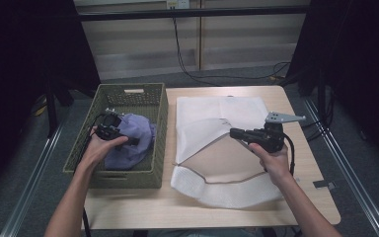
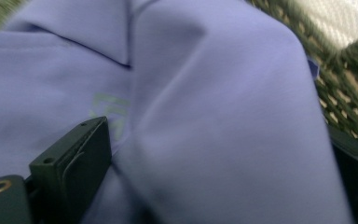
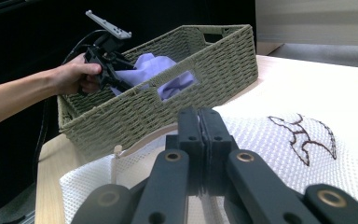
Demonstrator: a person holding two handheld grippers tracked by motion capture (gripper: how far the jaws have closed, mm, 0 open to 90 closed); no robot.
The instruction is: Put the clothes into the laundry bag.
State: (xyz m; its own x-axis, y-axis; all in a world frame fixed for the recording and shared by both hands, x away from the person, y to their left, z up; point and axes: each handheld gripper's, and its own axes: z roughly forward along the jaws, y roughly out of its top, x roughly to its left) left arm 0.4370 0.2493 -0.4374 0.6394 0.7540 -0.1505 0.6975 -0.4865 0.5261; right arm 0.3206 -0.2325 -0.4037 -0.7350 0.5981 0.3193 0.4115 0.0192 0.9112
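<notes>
A lavender garment lies bunched in a green woven basket at the table's left. My left gripper is down in the basket, open, its jaws set wide with a fold of the garment bulging between them. In the left gripper view my left gripper has one jaw against a pale printed logo. My right gripper hovers over a white textured cloth spread on the table. Here the right gripper is shut, with nothing seen between its jaws.
The white cloth carries a brown stitched figure and is partly folded back, baring the wooden table. The basket has a cut-out handle in its side wall. Cables run on the floor beyond the table.
</notes>
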